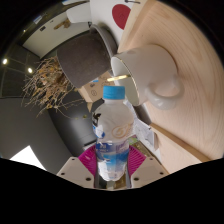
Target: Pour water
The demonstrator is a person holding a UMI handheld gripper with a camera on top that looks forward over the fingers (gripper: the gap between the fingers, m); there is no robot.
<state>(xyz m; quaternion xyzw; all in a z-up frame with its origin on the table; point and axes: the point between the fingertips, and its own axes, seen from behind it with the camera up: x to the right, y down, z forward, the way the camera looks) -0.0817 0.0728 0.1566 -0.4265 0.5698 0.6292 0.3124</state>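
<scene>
**Bottle in hand, cup ahead, pour not begun**

Furthest left I see a dark planter (82, 58) with dry, straw-like stalks (48, 82) spilling off its side. Moving across, the water bottle (115, 130) sits squarely in my gripper (114, 160): the jaws are narrowed onto its lower body, a pink pad (92, 157) pressed against each side, so I judge it firmly held. Its blue cap is on, as far as I can tell. Right of the bottle and just beyond it is a white cup (150, 68), mouth turned toward me in this tilted view, resting on the pale wooden counter (190, 90). A white mug with a red mark (118, 14) stands further back.

I read this as the carry-to-cup step. Next I'd need the cap dealt with, then the bottle's neck brought over the cup's rim and tipped slowly.
</scene>
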